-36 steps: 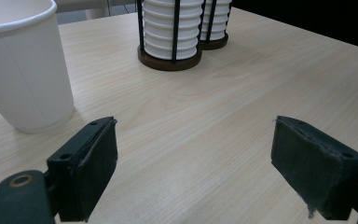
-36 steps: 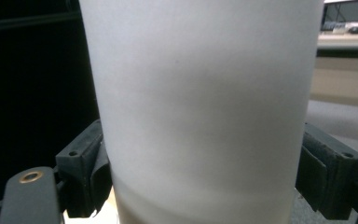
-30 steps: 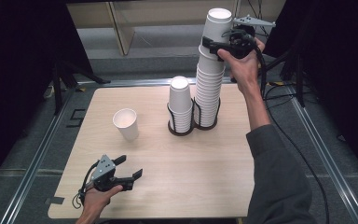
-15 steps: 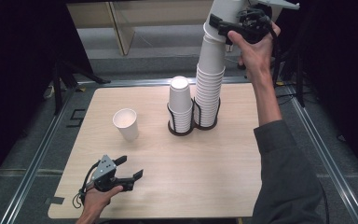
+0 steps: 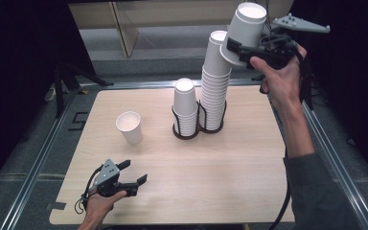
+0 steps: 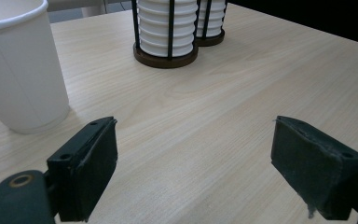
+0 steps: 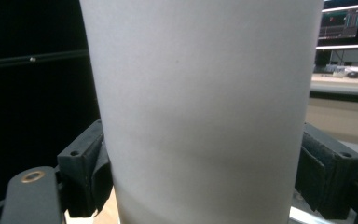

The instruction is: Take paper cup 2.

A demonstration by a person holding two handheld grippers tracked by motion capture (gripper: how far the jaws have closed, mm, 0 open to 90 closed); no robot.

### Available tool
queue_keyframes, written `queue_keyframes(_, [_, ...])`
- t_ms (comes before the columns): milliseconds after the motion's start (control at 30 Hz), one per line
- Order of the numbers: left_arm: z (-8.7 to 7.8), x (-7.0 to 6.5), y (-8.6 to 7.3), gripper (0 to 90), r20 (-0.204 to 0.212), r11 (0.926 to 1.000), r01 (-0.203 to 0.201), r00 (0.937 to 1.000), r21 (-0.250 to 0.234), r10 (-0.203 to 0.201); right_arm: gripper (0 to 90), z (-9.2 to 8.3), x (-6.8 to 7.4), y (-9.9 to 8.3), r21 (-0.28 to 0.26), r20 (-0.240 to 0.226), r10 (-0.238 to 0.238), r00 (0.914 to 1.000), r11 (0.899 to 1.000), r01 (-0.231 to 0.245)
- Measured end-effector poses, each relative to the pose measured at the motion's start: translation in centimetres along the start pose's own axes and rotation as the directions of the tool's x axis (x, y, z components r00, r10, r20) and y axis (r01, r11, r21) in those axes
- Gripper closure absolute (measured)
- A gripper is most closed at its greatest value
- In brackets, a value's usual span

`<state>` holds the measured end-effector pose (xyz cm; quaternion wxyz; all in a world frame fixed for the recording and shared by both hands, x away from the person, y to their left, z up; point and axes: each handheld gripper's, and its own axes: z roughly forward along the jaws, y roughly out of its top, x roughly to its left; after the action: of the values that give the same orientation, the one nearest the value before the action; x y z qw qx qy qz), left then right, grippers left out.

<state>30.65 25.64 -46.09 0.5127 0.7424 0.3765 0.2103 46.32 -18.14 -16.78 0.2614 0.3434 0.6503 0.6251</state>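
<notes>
My right hand-held gripper [image 5: 237, 48] is clenched on one cup [image 5: 243, 32], pads on its two sides low on the wall; in the right gripper view the cup [image 7: 205, 107] stands between both pads. Cup held mouth up, long axis tilted, the top leaning right in the high view. It hangs high in the air, apart from the tall stack [image 5: 215, 84], just to that stack's upper right.

From here the surface [image 5: 230, 163] lies down and to my left. The lone cup [image 5: 129, 127] stands upright there, left of the short stack [image 5: 185, 108]; free space beside it looks the likely drop spot, though that is my guess.

My left hand-held gripper [image 5: 132, 175] rests low at the near left edge, jaws apart with nothing between them; its own view shows bare wood between the pads. It sits nearer the lone cup [image 6: 21, 65] than my right does, yet the right carries the load. Both stacks sit in black wire holders [image 6: 168, 51], touching side by side as far as I can tell.
</notes>
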Motion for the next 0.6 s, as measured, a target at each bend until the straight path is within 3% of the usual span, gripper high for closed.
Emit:
queue_keyframes(300, [0.2, 0.0, -0.1, 14.3, 0.007, 0.9999, 0.000, 1.0000, -0.013, 0.000, 17.8, -3.3, 0.8, -5.5, 0.022, -0.034, 0.033, 0.9989, 0.999, -0.032])
queue_keyframes(433, [0.1, 0.1, 0.0, 14.2, -0.008, 1.0000, -0.003, 1.0000, 0.004, 0.003, 17.8, -3.9, 1.0, -8.2, 0.044, -0.030, 0.045, 0.9985, 0.998, -0.044])
queue_keyframes(500, [0.2, 0.2, 0.0, 14.3, -0.019, 0.9996, -0.001, 0.9998, -0.029, 0.001, 17.8, -4.0, 1.2, -9.7, 0.061, -0.037, 0.070, 0.9969, 0.996, -0.068])
queue_keyframes(600, [0.1, 0.5, 0.1, 14.4, -0.044, 0.9996, 0.008, 0.9990, -0.028, -0.010, 17.8, -3.8, 1.5, -12.1, 0.082, -0.044, 0.085, 0.9954, 0.993, -0.082])
